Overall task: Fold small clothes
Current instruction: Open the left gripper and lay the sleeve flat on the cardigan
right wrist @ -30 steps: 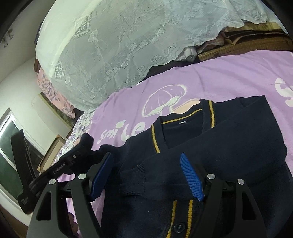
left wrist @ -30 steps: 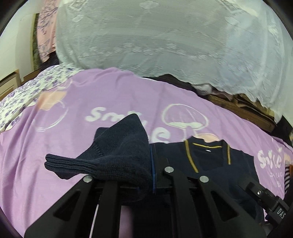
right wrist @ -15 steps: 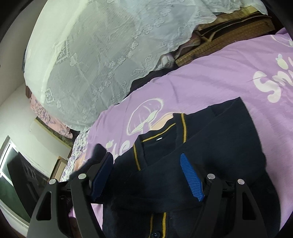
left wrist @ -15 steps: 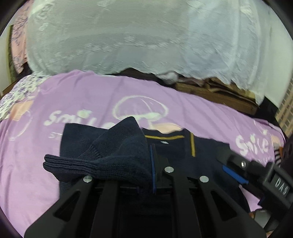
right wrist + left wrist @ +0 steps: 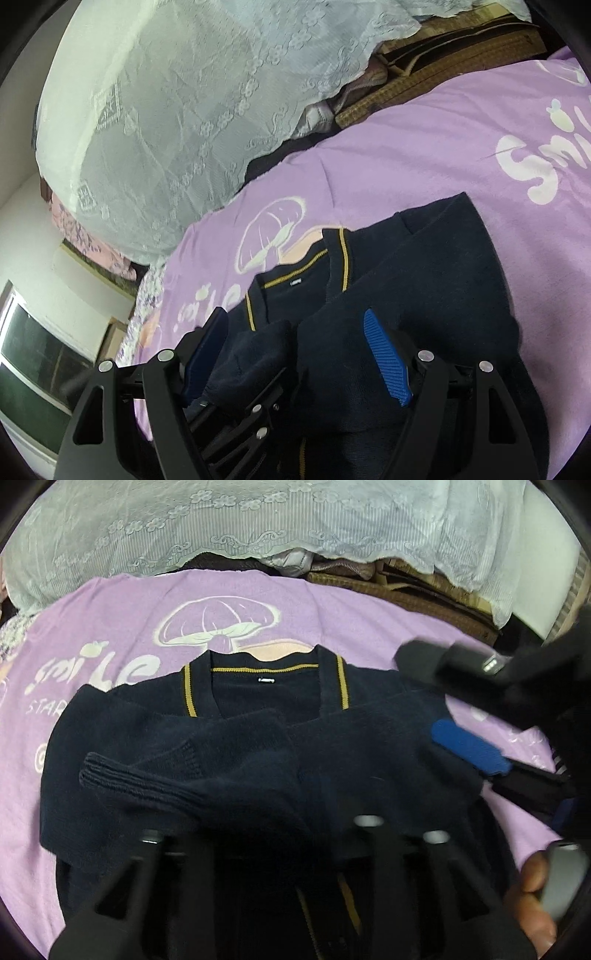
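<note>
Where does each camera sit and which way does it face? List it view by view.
Left wrist: on the left hand-held gripper, jaws just opening with the sleeve draped between them, looking down onto the cardigan; the right hand-held gripper and a hand show.
Right wrist: on the right hand-held gripper, open, facing the cardigan obliquely; the left hand-held gripper's linkage shows.
Shared: cardigan, purple blanket, lace cover.

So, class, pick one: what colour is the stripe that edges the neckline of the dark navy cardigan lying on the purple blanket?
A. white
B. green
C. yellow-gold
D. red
C: a thin yellow-gold stripe runs down both sides of the neckline of the cardigan, and it shows the same in the right wrist view.
</note>
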